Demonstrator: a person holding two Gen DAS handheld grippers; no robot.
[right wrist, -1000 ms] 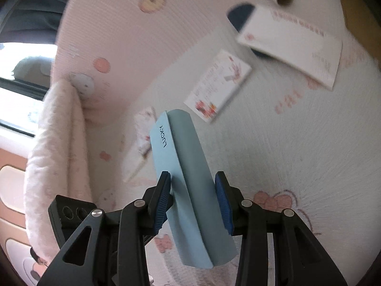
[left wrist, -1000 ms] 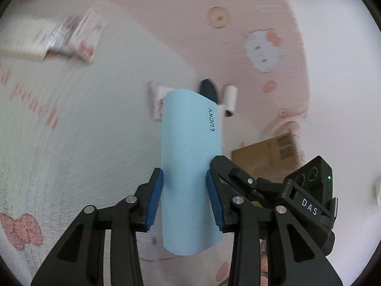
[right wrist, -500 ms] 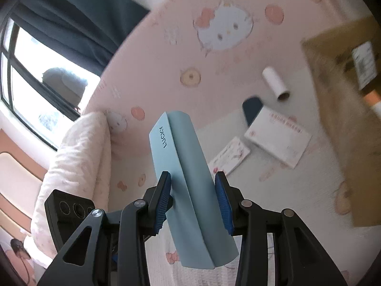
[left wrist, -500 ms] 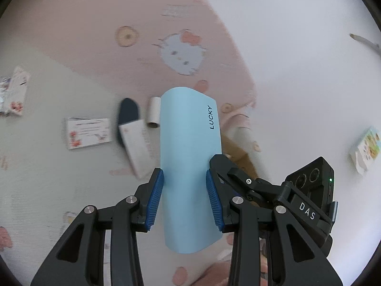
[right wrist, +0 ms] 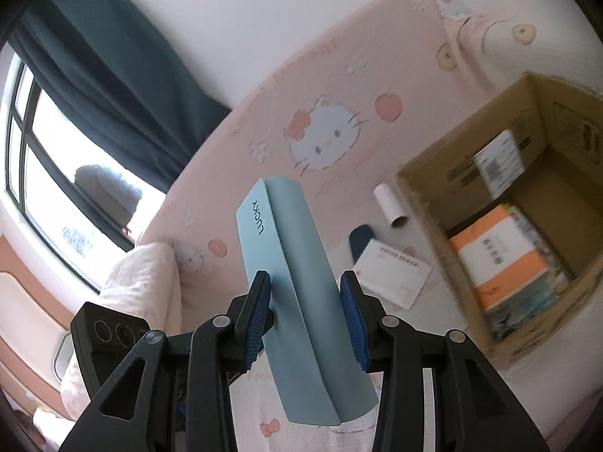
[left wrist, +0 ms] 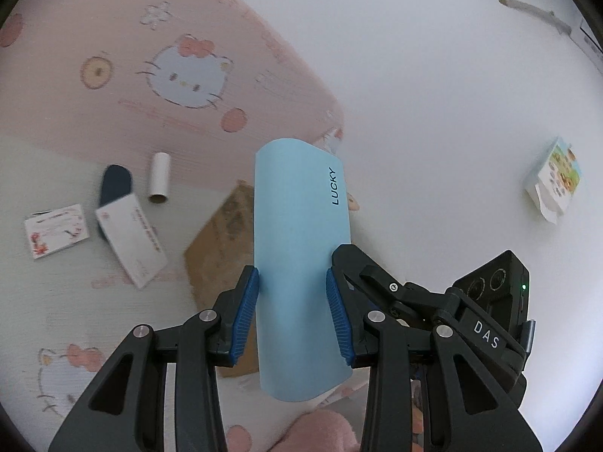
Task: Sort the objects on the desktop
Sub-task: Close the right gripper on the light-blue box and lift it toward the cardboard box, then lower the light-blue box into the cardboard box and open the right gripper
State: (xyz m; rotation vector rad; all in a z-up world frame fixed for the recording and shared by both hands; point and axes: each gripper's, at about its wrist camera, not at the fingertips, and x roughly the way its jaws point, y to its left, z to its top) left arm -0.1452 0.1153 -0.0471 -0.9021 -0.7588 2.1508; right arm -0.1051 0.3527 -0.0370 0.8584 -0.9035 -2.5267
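Note:
A light blue case marked LUCKY [left wrist: 297, 263] hangs in the air over the bed, gripped from both sides. My left gripper [left wrist: 292, 301] is shut on its flat face, blue pads pressed to both long edges. My right gripper [right wrist: 305, 301] is shut on the same case [right wrist: 297, 282], seen edge-on and tilted left. On the bedsheet below lie a white card tube [left wrist: 159, 177], a dark blue oval thing [left wrist: 115, 184], a white envelope [left wrist: 132, 239] partly over it, and a small floral booklet [left wrist: 56, 229]. An open cardboard box [right wrist: 426, 196] stands to the right of them.
The box holds an orange-and-white carton [right wrist: 497, 260] and other packs. A pink cartoon-cat headboard [right wrist: 324, 135] runs behind the bed, with a pink pillow [right wrist: 132, 282] at the left. A window and dark curtain [right wrist: 113, 75] lie beyond. A small picture card [left wrist: 554, 184] hangs on the white wall.
Both grippers have risen with the blue case and swung. The bed items slid down and left in view, and the open cardboard box has come into the right wrist view.

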